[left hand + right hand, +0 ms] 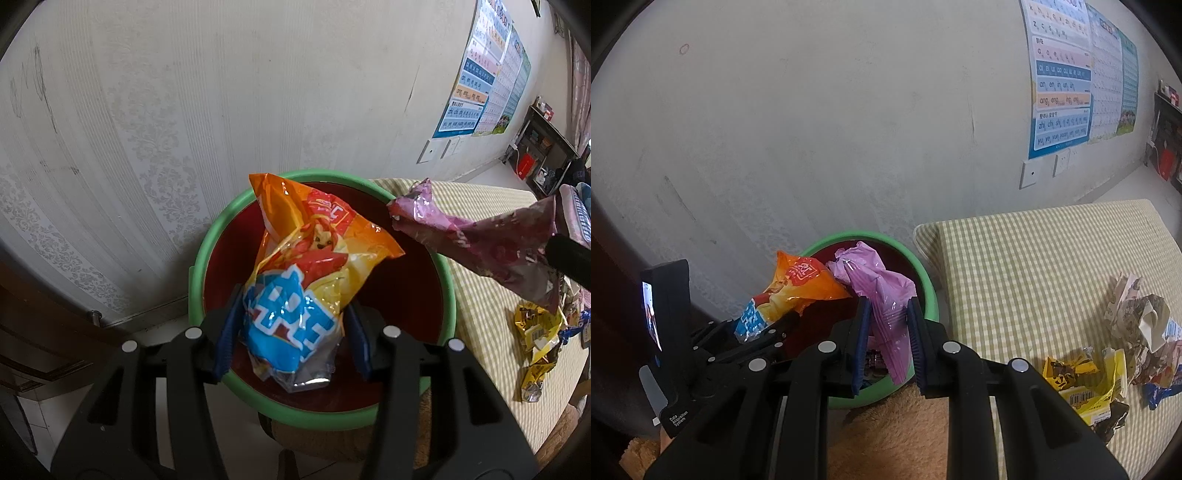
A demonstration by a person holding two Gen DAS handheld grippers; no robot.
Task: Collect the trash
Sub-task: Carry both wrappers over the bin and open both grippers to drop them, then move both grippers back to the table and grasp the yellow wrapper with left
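My left gripper (pixel 291 328) is shut on an orange and blue snack bag (pixel 314 266) and holds it over a green-rimmed red bin (pixel 207 258). My right gripper (pixel 886 347) is shut on a pink wrapper (pixel 882 295) above the same bin (pixel 931 291). The pink wrapper (pixel 480 240) hangs at the bin's right edge in the left wrist view. The orange bag (pixel 798 288) and left gripper (pixel 753 343) show left of the pink wrapper in the right wrist view.
A checked green and white mattress (pixel 1034 266) lies right of the bin, with several crumpled wrappers (pixel 1108 362) on its near right part. A patterned wall (pixel 147 129) stands behind the bin. A brown furry surface (pixel 894 435) lies below the bin.
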